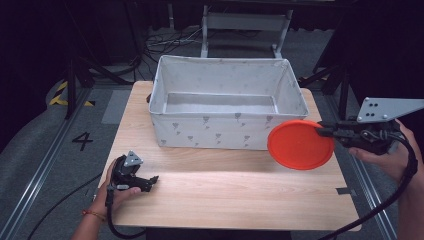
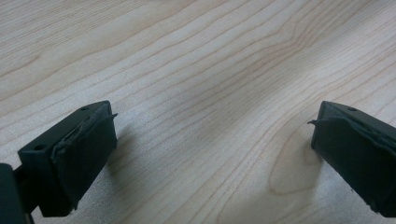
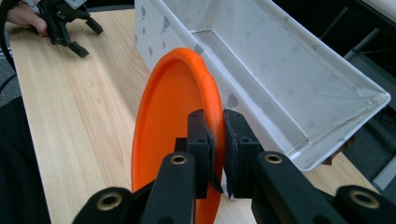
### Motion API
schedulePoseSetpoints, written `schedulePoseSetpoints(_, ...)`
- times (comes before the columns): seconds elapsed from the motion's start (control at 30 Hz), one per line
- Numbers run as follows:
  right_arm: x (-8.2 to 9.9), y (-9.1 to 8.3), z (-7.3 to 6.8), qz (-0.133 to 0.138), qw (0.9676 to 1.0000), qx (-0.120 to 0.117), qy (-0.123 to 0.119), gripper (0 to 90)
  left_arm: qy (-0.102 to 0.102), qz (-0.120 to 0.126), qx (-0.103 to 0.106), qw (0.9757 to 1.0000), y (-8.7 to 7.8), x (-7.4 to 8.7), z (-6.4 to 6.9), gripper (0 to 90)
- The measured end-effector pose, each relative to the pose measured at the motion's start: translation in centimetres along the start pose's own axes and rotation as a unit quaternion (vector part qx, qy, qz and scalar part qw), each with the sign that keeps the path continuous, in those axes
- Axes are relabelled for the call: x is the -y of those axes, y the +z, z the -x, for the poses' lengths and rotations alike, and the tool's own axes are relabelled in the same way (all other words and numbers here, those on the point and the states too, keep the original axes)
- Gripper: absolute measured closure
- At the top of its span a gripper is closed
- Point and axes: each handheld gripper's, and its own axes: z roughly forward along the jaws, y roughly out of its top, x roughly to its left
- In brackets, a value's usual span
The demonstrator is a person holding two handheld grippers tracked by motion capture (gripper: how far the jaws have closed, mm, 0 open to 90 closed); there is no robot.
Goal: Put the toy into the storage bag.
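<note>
From the high view, the right claw (image 1: 320, 131) was clamped on the rim of an orange plate (image 1: 300, 144), holding it tilted in the air over the right end of the table (image 1: 225, 190), just in front of the white fabric bin (image 1: 227, 102). The bin looked empty inside. Judging by that, the pick-up was done, and carrying the plate over the bin's near wall and letting go remained. The left claw (image 1: 150, 181) rested low on the table near its left front edge, well apart from the plate.

In the left gripper view, the left claw's jaws stood wide apart with nothing but bare table (image 2: 201, 70) between them, so it was released.

In the right gripper view, the right claw (image 3: 217, 140) pinched the orange plate (image 3: 163, 130) edge-on, its pads tight on the rim. The white fabric bin (image 3: 289, 79) lay just beyond; its near wall was the one obstacle the plate had to clear. The left claw (image 3: 77, 28) sat far off on the table (image 3: 79, 112).
</note>
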Motion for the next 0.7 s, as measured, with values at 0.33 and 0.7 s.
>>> schedulePoseSetpoints(0.33,-2.8,0.2,1.4,-0.010,0.9999,0.008,-0.011,82.3,-0.001,0.001,0.000,1.0000,0.0,0.0,0.0,0.5)
schedulePoseSetpoints(0.7,-5.1,0.9,3.0,0.000,0.9990,0.041,-0.017,82.4,0.003,0.002,0.000,1.0000,0.0,0.0,0.0,0.5)
